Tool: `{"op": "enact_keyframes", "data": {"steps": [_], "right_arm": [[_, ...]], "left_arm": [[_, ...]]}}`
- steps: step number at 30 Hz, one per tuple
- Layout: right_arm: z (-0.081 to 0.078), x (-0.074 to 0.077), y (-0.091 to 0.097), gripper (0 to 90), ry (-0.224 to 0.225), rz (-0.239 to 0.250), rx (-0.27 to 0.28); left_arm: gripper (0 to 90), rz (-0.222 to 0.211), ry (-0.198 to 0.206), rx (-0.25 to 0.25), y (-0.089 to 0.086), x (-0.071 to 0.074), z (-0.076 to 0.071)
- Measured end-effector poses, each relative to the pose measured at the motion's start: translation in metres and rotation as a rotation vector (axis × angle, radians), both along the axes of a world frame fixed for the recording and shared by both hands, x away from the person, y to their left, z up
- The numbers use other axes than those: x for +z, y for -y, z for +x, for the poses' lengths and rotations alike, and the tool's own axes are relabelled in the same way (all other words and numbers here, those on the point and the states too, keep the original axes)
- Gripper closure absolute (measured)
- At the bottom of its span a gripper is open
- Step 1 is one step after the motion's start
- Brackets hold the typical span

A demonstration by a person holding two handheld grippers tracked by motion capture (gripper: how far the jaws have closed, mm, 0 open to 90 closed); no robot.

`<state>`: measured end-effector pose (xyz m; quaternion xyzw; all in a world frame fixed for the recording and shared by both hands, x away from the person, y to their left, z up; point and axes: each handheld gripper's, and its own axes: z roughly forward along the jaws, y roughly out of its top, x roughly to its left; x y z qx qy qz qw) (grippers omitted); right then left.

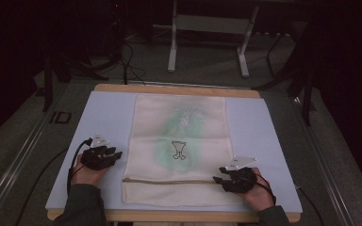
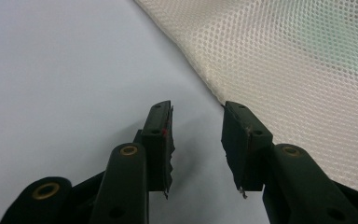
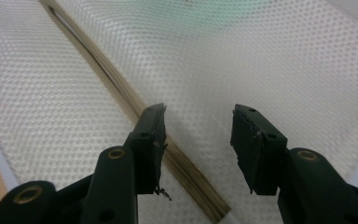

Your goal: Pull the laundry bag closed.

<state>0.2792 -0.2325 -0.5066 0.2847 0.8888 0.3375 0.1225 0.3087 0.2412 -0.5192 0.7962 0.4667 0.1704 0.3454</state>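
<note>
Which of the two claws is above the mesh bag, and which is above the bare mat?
The right claw is over the mesh bag, near its zipper; the left claw is over the bare mat.

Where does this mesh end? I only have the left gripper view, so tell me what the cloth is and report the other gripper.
Observer: It is a cream mesh bag lying flat on the blue mat.
Operator: Right gripper, report.
Observer: The right gripper is open and sits over the right end of the zipper, near the bag's near edge.
Operator: Say what's inside the bag.
Observer: Something green shows through the mesh. I cannot tell what it is.
</note>
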Motion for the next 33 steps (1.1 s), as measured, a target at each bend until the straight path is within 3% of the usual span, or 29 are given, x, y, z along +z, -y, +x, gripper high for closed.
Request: {"op": "enact_keyframes", "data": {"steps": [23,33], "right_arm": [[-0.007,0.006,-0.032,54.3,0.005,0.021,0.105],[-0.006,0.003,-0.05,54.4,-0.004,-0.001,0.158]], "left_arm": [[62.7,-0.008,-0.003,-0.018,0.002,0.002,-0.001],[63.5,-0.02,-0.007,-0.031,0.003,0.002,-0.001]]}}
